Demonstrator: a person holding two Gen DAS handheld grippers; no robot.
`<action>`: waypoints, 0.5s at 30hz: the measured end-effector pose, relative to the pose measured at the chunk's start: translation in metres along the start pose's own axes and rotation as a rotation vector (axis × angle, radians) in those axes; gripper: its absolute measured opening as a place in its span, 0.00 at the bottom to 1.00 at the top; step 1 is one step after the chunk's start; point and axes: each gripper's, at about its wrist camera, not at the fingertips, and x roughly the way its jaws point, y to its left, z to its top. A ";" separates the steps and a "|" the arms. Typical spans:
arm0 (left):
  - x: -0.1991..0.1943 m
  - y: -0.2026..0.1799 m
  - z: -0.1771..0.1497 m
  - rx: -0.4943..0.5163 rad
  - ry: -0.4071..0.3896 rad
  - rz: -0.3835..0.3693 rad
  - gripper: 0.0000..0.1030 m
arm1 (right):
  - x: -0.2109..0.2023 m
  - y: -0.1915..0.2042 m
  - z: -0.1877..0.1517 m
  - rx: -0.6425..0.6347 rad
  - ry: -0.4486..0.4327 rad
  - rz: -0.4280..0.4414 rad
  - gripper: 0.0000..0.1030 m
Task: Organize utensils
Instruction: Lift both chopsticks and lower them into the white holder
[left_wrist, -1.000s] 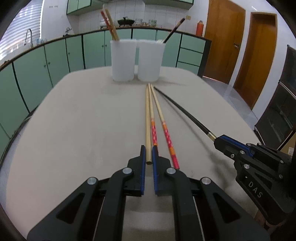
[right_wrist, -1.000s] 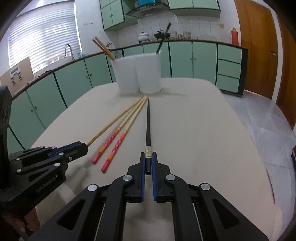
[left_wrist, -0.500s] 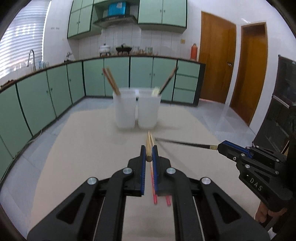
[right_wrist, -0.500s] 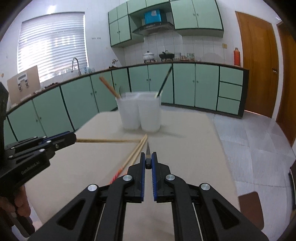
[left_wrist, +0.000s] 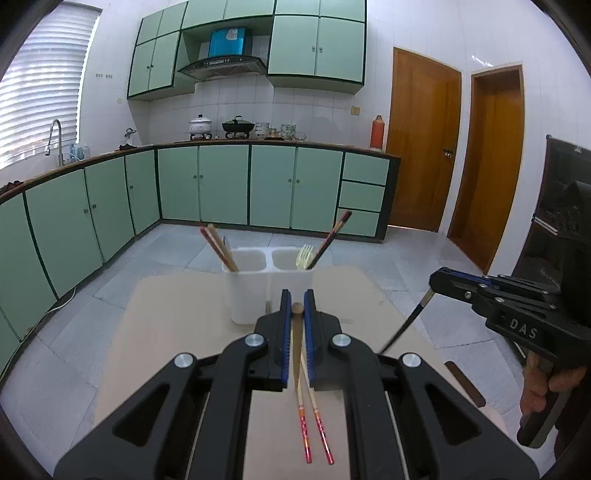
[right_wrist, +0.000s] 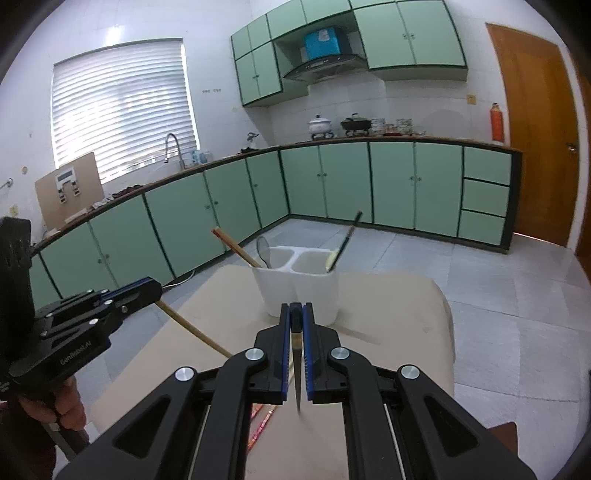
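Left gripper (left_wrist: 296, 310) is clamped on the butt end of a wooden chopstick (left_wrist: 296, 354); right gripper (right_wrist: 295, 317) likewise grips a black chopstick (right_wrist: 296, 365). Both hang tip-down, above the table, white holder (left_wrist: 271, 284) at 12 o'clock. Light, stiff, slippery rods: end grip lets them pivot.

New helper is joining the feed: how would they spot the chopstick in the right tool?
Start at the white twin holder on the beige table. In front of it, the right tool pinches one chopstick, tip hanging down. It alone is black; the others are wooden.
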 end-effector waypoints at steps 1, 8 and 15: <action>-0.001 0.001 0.002 -0.001 -0.001 -0.002 0.06 | 0.001 0.000 0.005 -0.004 0.010 0.012 0.06; -0.007 0.007 0.017 -0.009 0.008 -0.031 0.06 | 0.003 0.000 0.024 -0.029 0.025 0.064 0.06; -0.021 0.011 0.046 0.009 -0.076 -0.032 0.06 | -0.001 0.001 0.060 -0.040 -0.034 0.087 0.06</action>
